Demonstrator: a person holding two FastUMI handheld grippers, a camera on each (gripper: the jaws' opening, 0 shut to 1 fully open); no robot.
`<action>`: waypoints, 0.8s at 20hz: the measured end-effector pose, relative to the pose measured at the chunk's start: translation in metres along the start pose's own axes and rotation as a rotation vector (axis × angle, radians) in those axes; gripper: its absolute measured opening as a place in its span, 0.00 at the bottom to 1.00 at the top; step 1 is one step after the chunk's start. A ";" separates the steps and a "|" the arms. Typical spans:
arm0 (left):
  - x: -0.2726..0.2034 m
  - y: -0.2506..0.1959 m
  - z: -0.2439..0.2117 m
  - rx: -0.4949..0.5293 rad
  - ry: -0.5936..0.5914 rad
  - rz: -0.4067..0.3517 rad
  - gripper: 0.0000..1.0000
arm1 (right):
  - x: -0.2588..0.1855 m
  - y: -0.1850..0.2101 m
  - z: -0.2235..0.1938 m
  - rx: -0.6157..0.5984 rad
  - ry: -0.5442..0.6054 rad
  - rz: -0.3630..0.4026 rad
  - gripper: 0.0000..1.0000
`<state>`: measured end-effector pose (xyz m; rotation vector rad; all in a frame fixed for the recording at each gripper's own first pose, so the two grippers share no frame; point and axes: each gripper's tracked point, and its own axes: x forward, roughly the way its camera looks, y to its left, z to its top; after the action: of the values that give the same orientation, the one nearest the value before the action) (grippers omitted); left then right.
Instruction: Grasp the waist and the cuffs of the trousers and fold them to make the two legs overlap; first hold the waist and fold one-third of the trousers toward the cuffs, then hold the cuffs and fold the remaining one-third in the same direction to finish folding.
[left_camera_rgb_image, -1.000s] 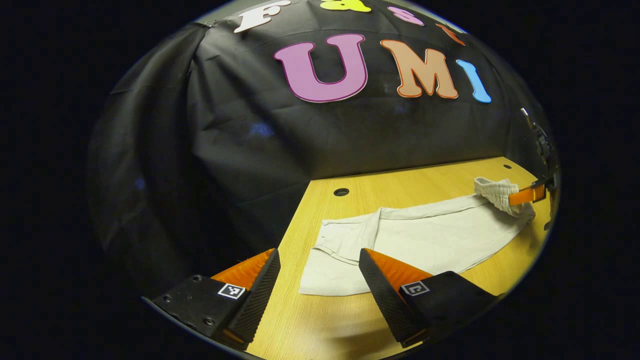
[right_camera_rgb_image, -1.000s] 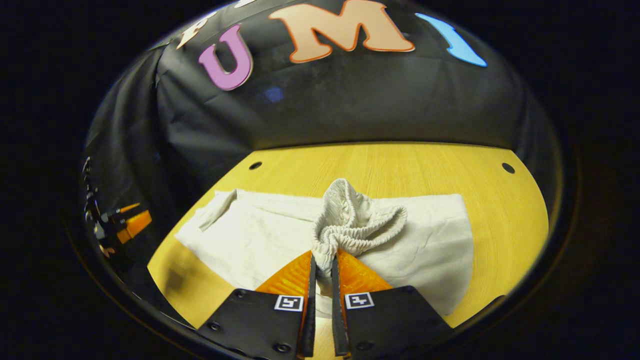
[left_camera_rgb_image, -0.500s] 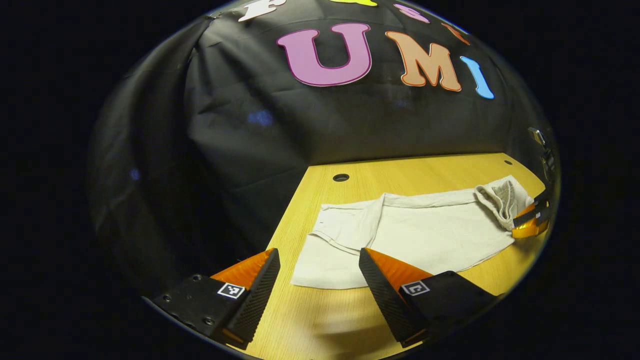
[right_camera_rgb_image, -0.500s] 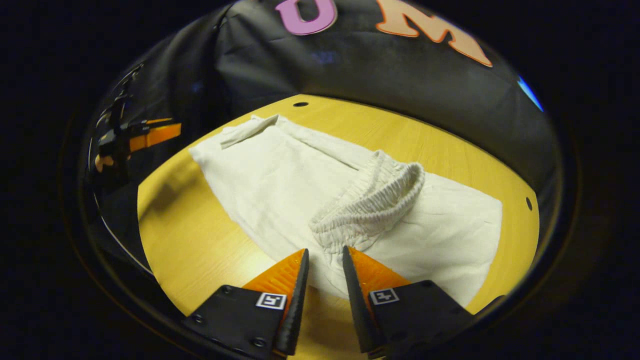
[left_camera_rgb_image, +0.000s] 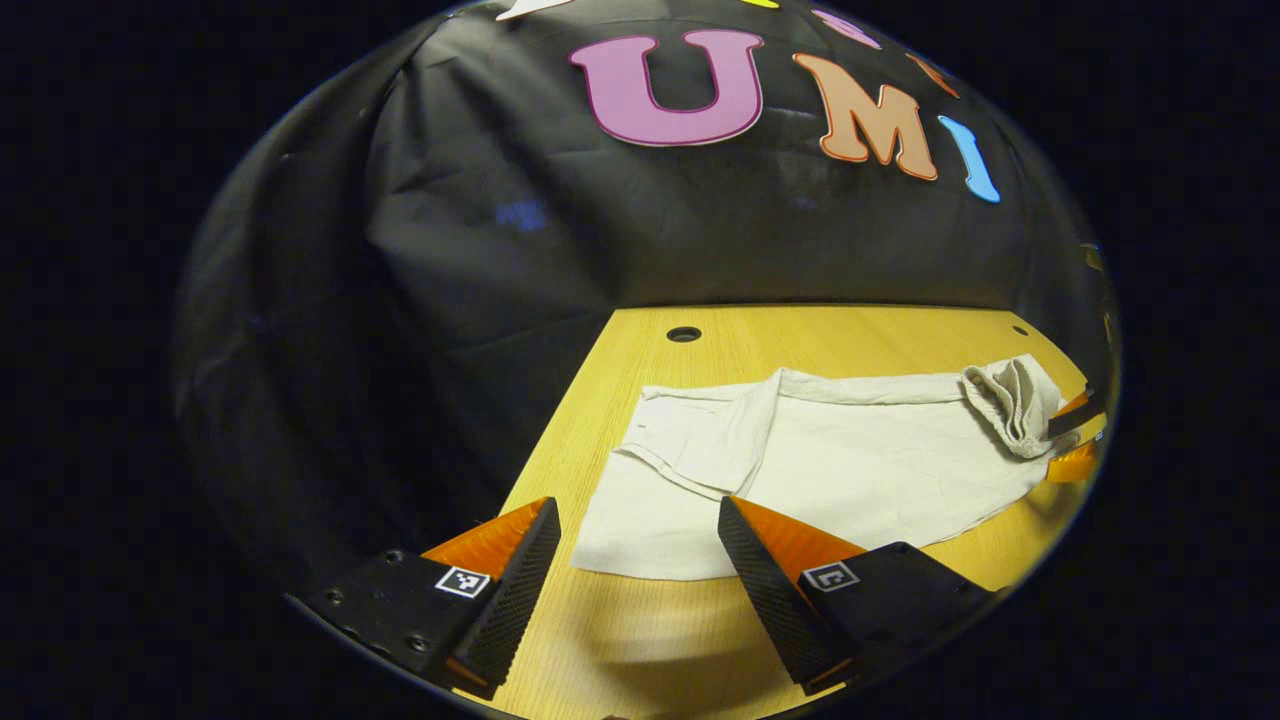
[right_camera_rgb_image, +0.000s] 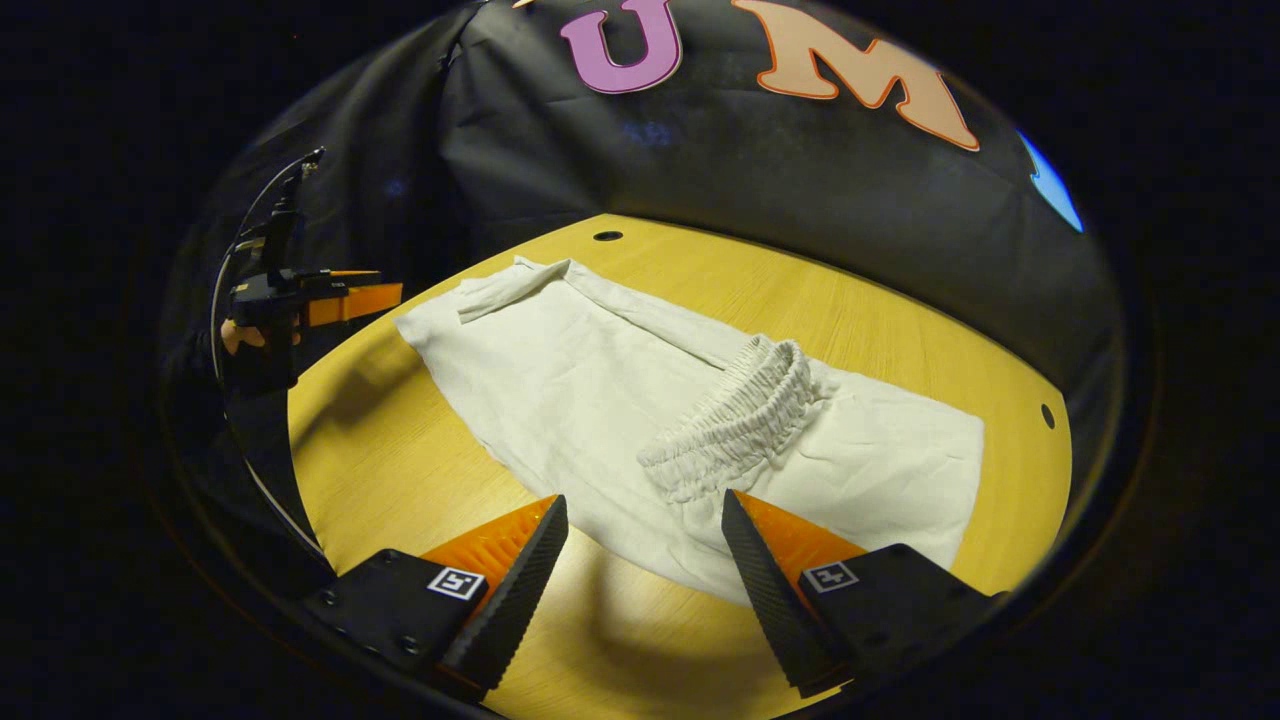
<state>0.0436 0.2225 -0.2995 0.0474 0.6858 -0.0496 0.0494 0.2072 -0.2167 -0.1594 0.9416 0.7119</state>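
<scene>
Cream cloth: the trousers (right_camera_rgb_image: 600, 400) lie flat on the wooden table (right_camera_rgb_image: 880, 320), legs apparently already overlapped, with the waist end folded over onto the middle.
Right gripper (right_camera_rgb_image: 640, 545): nearest in the right gripper view, jaws spread wide and holding nothing; it hovers just short of the cloth's near edge, in line with the waistband.
Waistband (right_camera_rgb_image: 735, 415): gathered elastic, resting bunched on top of the fabric just beyond the right gripper's tips; I judge it lies there because the first one-third fold has been laid down.
Left gripper (left_camera_rgb_image: 640, 545): jaws spread and empty, poised just short of the cuff end, probably lined up for the second fold.
Cuffs (left_camera_rgb_image: 690, 440): one cuff corner lies turned over; how neatly the two layers match is hard to tell at this angle.
Hand (right_camera_rgb_image: 245, 335): farther off at the left of the right gripper view, holding the other gripper.
Step in hand: likely taking hold of the cuffs next.
</scene>
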 end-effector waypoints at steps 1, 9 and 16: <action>0.006 0.003 -0.005 -0.012 0.017 -0.001 0.97 | -0.004 -0.002 0.001 0.000 -0.003 -0.010 0.97; 0.045 0.011 -0.037 -0.053 0.126 -0.016 0.97 | -0.020 -0.014 -0.007 0.018 0.016 -0.071 0.97; 0.043 0.011 -0.041 -0.066 0.145 -0.070 0.93 | -0.026 -0.016 -0.009 0.013 0.024 -0.079 0.99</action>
<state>0.0513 0.2348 -0.3584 -0.0366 0.8335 -0.0911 0.0433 0.1789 -0.2047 -0.1928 0.9578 0.6325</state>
